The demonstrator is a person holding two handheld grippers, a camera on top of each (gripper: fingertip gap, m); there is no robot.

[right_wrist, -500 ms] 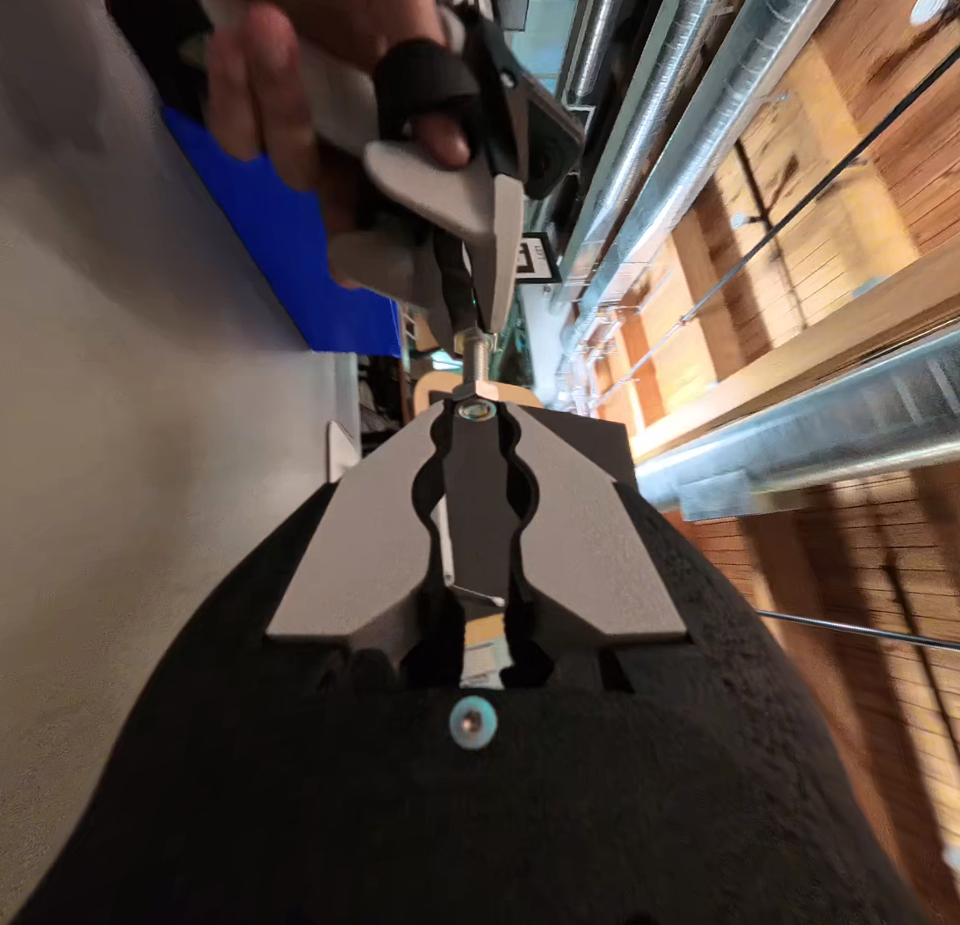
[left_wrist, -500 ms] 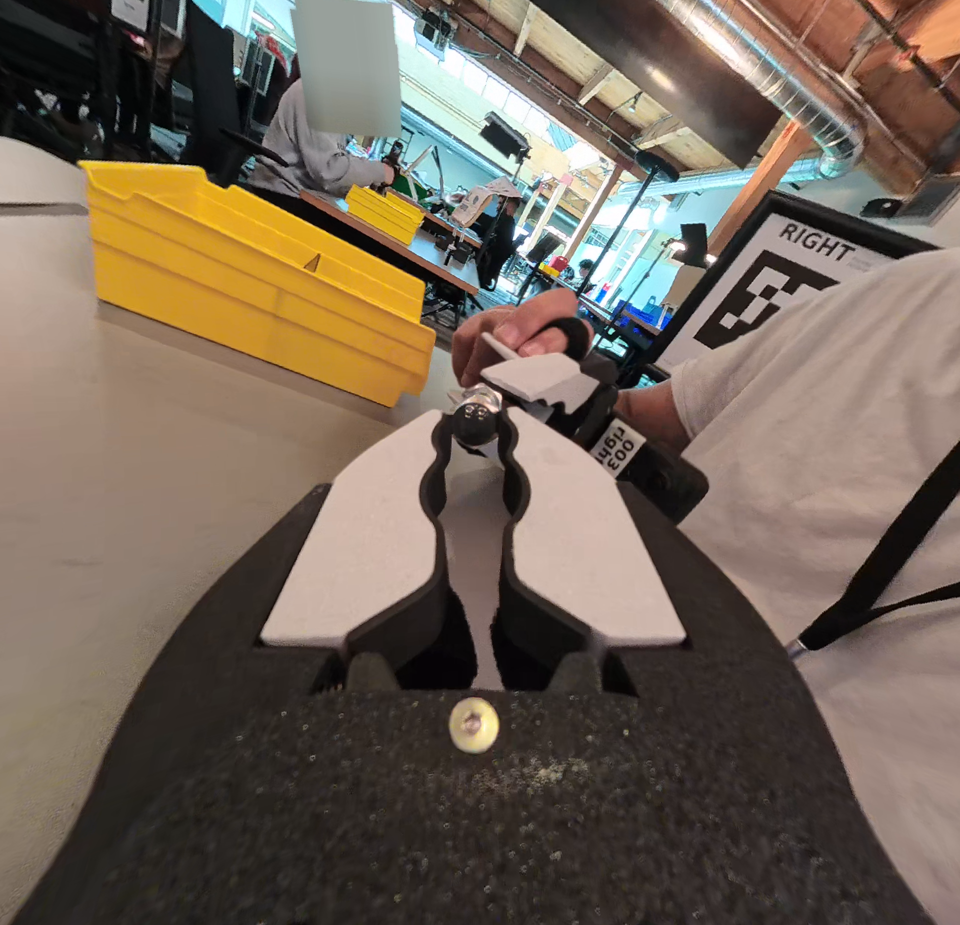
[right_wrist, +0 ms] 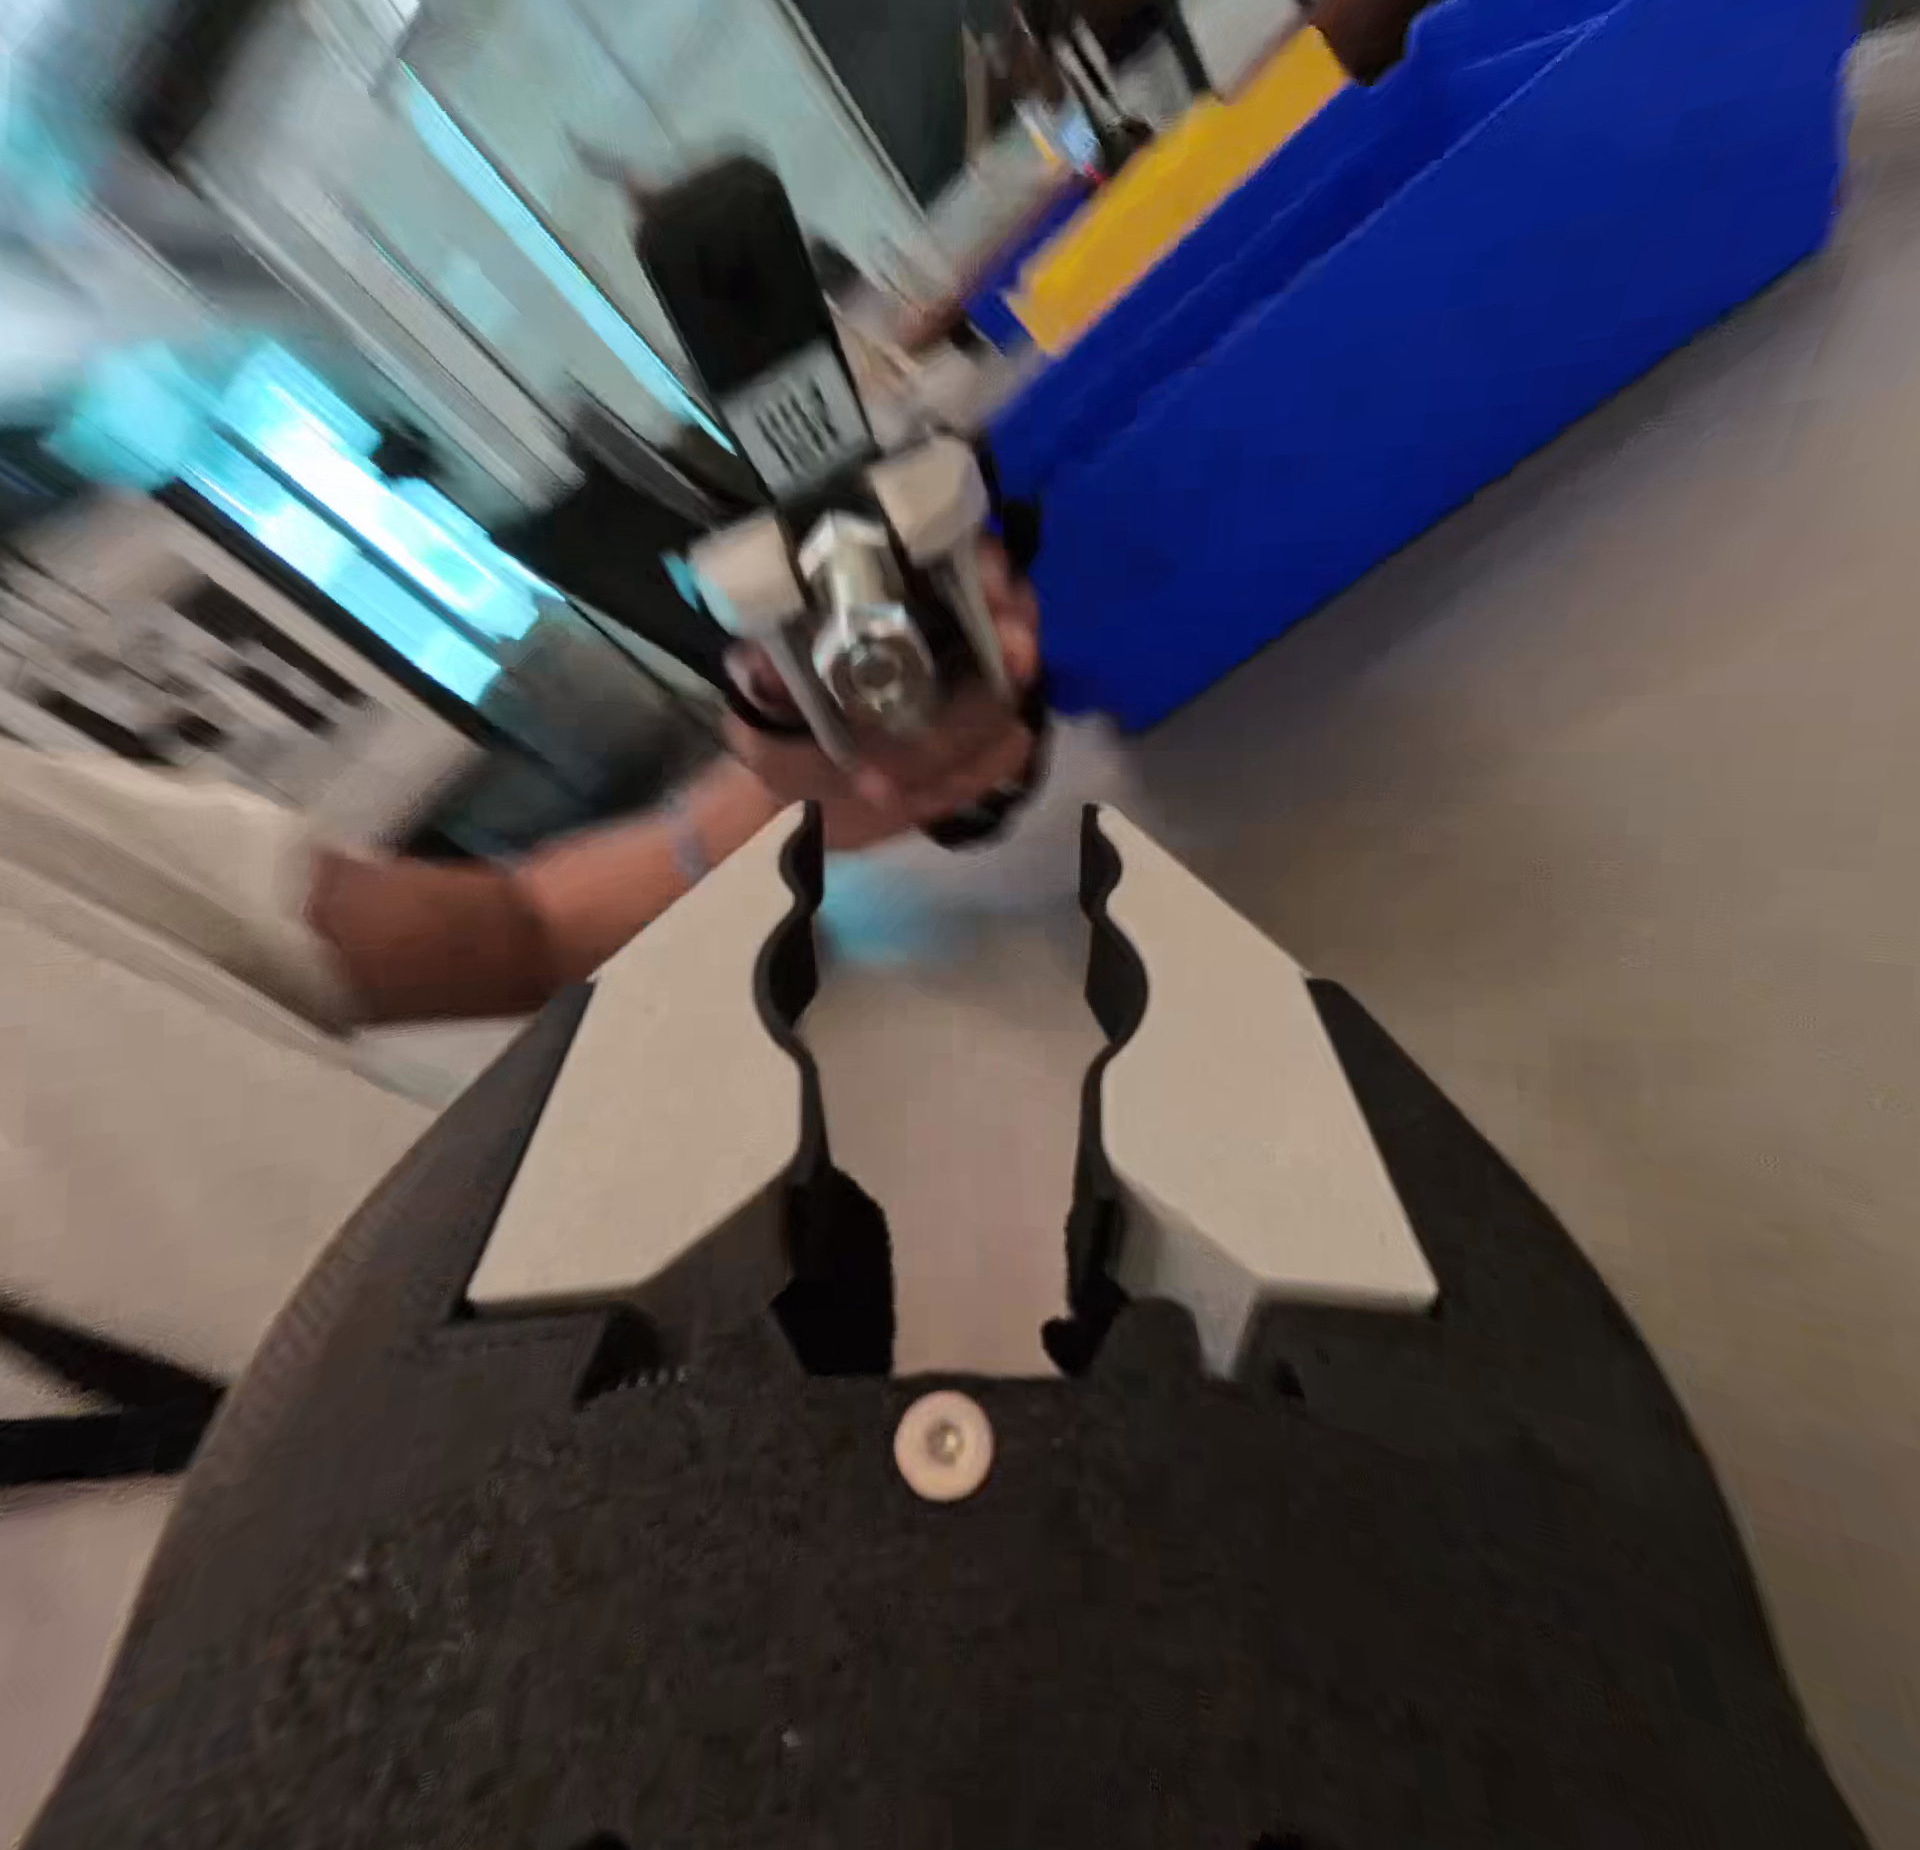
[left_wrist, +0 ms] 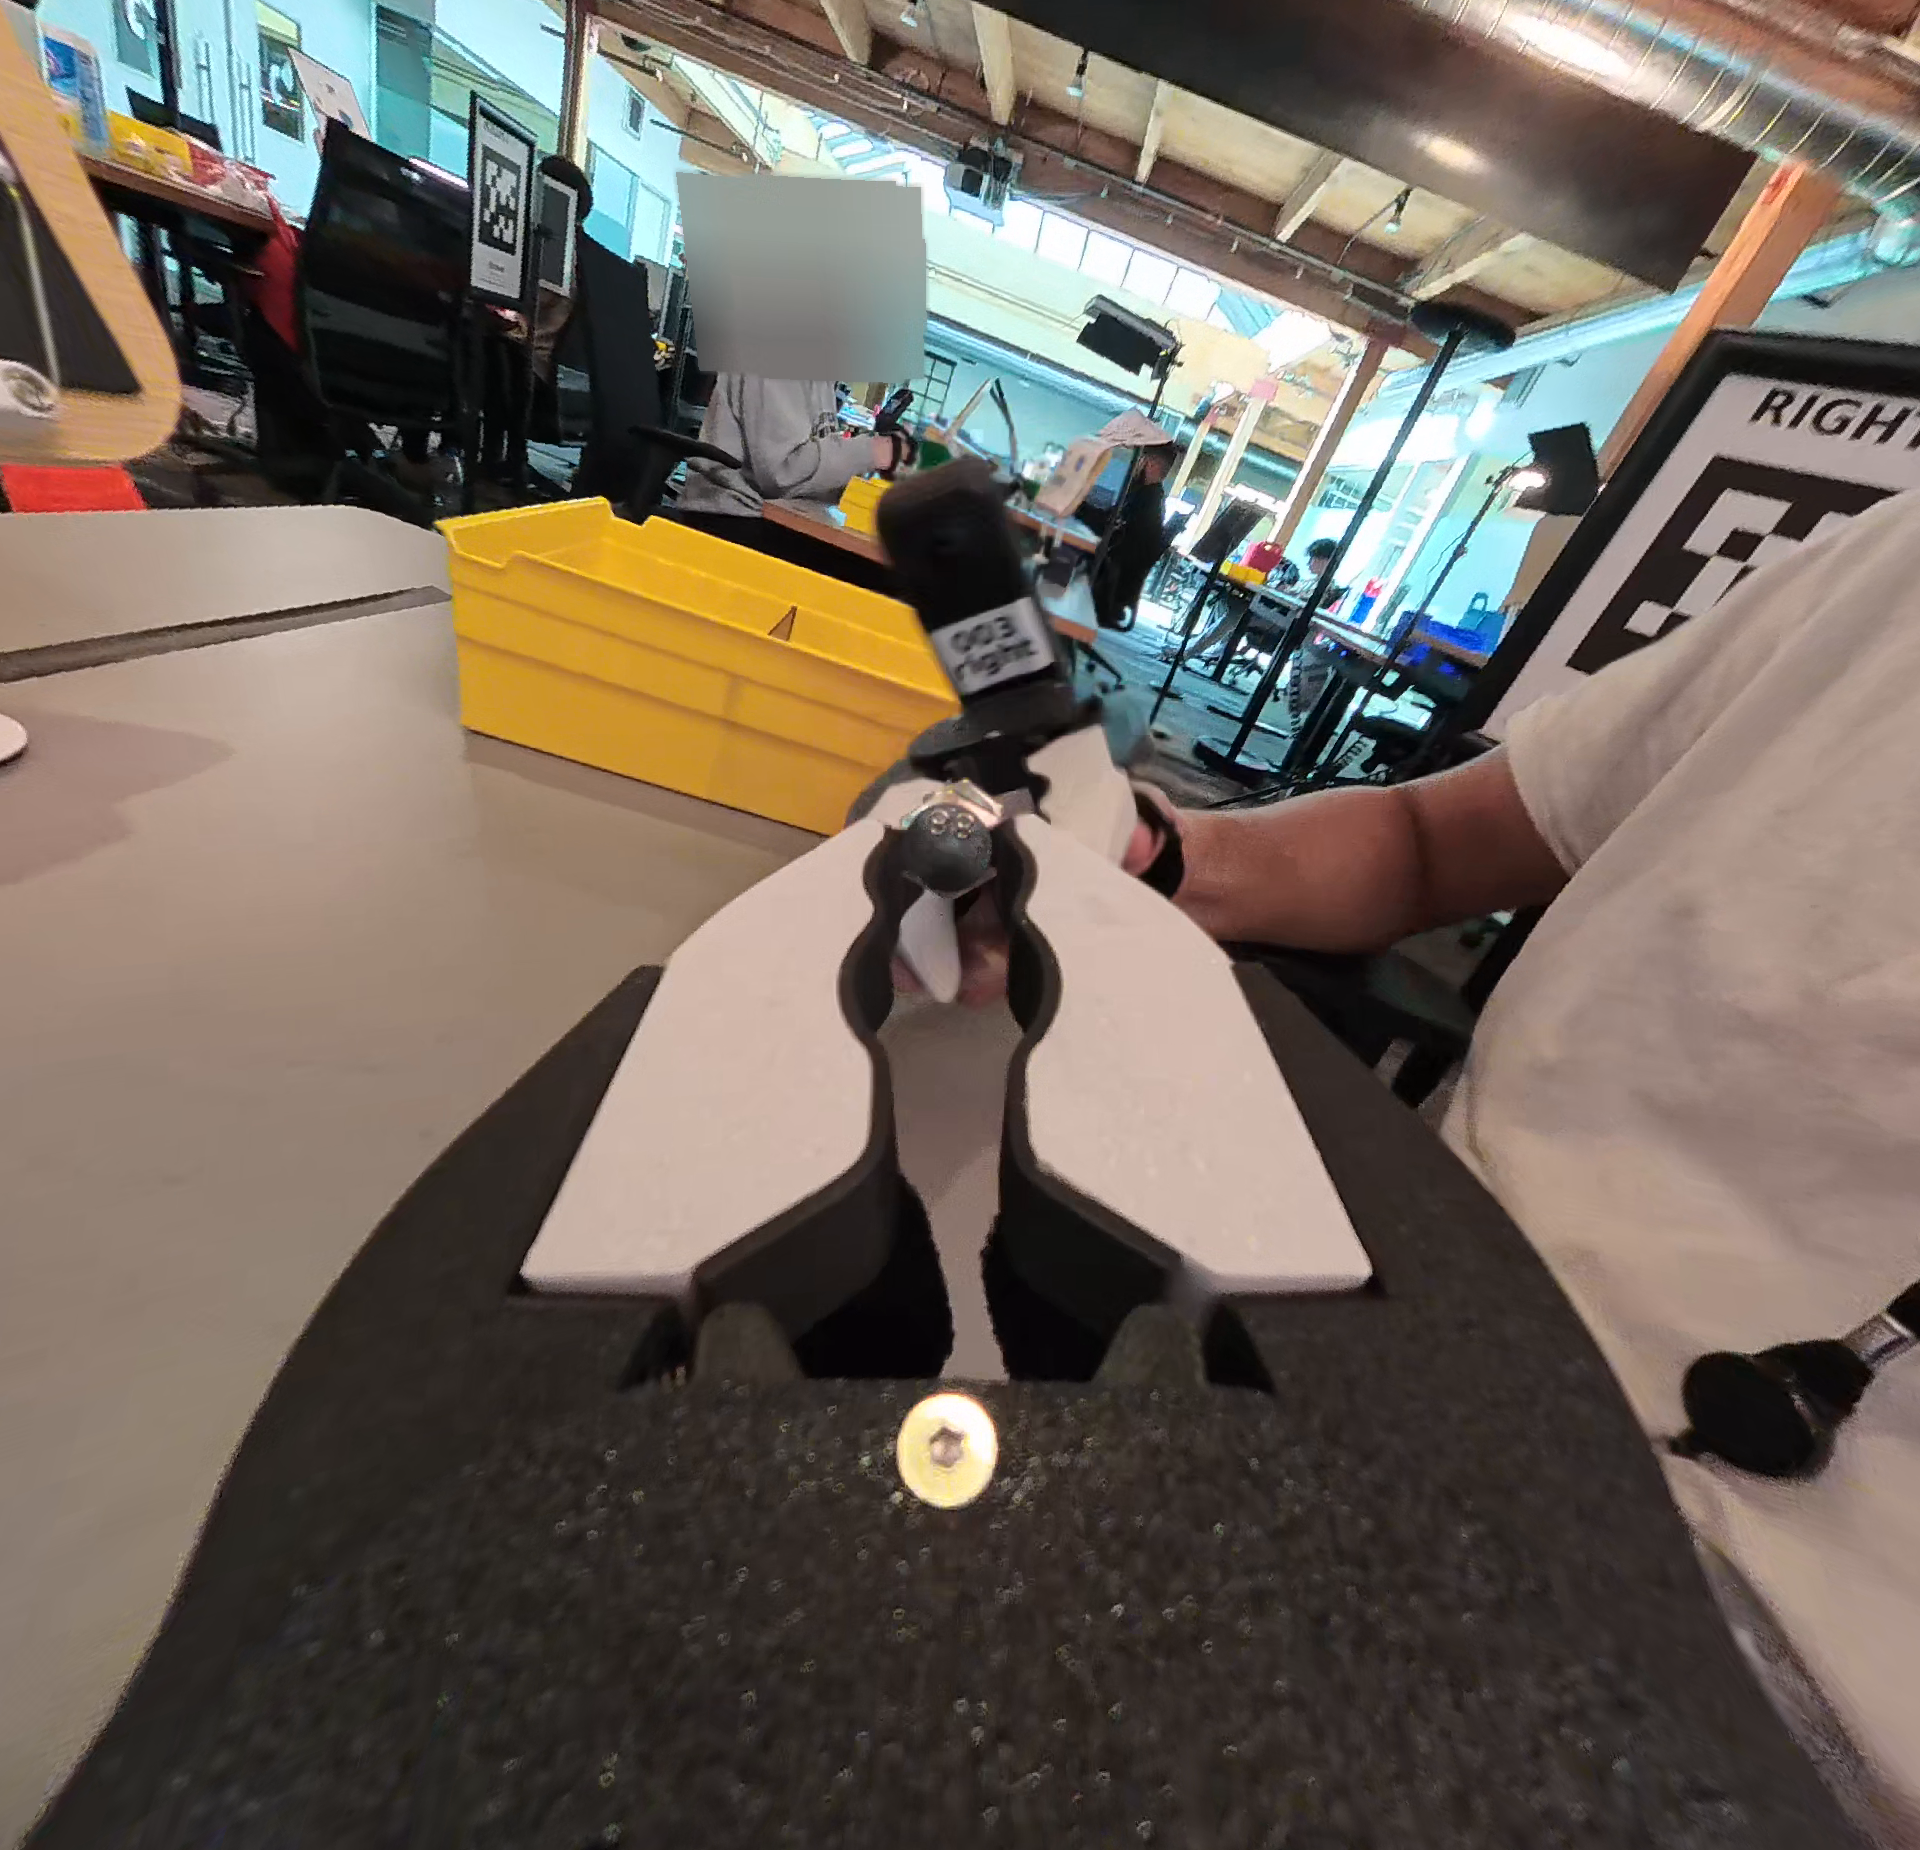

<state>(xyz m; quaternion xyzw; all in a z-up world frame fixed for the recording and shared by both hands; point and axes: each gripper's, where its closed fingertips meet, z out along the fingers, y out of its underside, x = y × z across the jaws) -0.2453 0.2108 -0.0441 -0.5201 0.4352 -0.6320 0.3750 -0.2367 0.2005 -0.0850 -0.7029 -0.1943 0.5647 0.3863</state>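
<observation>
The grey table point(left_wrist: 260, 917) carries everything. On it, a yellow plastic bin point(left_wrist: 675, 678) sits toward its far edge, behind the left gripper point(left_wrist: 945, 865). That gripper's fingertips clamp a metal bolt with a nut point(right_wrist: 868, 647), held above the table. The right gripper point(right_wrist: 951, 834), fingers apart, hangs just in front of the bolt. A blue plastic bin point(right_wrist: 1403, 429) stands on the table, behind and right of the bolt.
</observation>
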